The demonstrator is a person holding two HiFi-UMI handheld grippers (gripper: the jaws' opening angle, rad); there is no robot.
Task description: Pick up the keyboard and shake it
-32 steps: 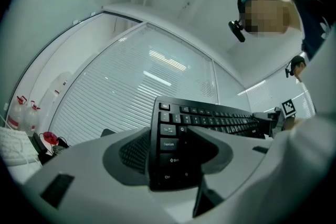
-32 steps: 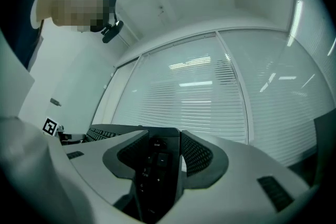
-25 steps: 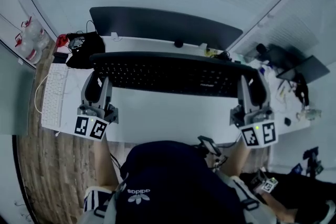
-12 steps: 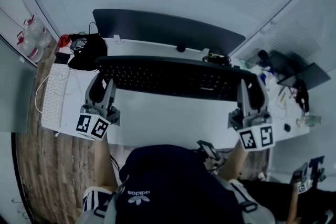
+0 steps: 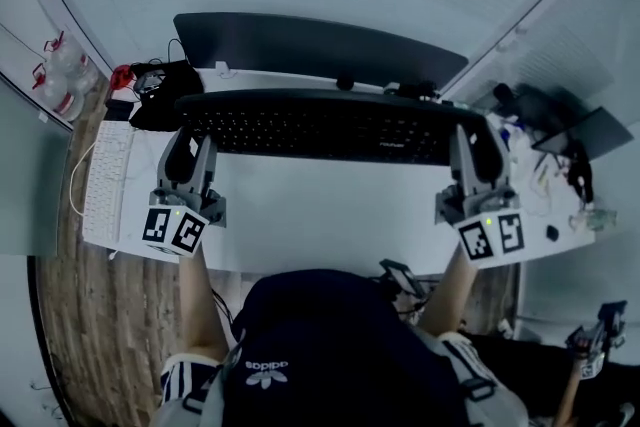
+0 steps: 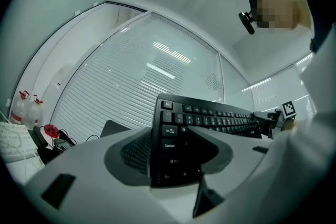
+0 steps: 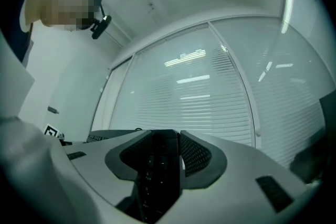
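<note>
A long black keyboard [image 5: 320,127] hangs level above the white desk [image 5: 320,215], in front of the monitor. My left gripper [image 5: 188,147] is shut on its left end, where the keys [image 6: 210,118] run away between the jaws of the left gripper [image 6: 170,149]. My right gripper [image 5: 478,150] has the keyboard's right end [image 7: 160,165] between its jaws. The jaws of the right gripper [image 7: 163,157] are closing and both pads lie against the keyboard.
A dark monitor [image 5: 315,50] stands just behind the keyboard. A white keyboard [image 5: 105,180] lies at the desk's left edge, with a black bag and cables [image 5: 160,95] behind it. Bottles [image 5: 60,65] stand far left. Dark clutter [image 5: 540,115] fills the right. The person's body is at the bottom.
The keyboard and both grippers dipped slightly, then rose toward the monitor. Its right end came up, so it now lies more level.
</note>
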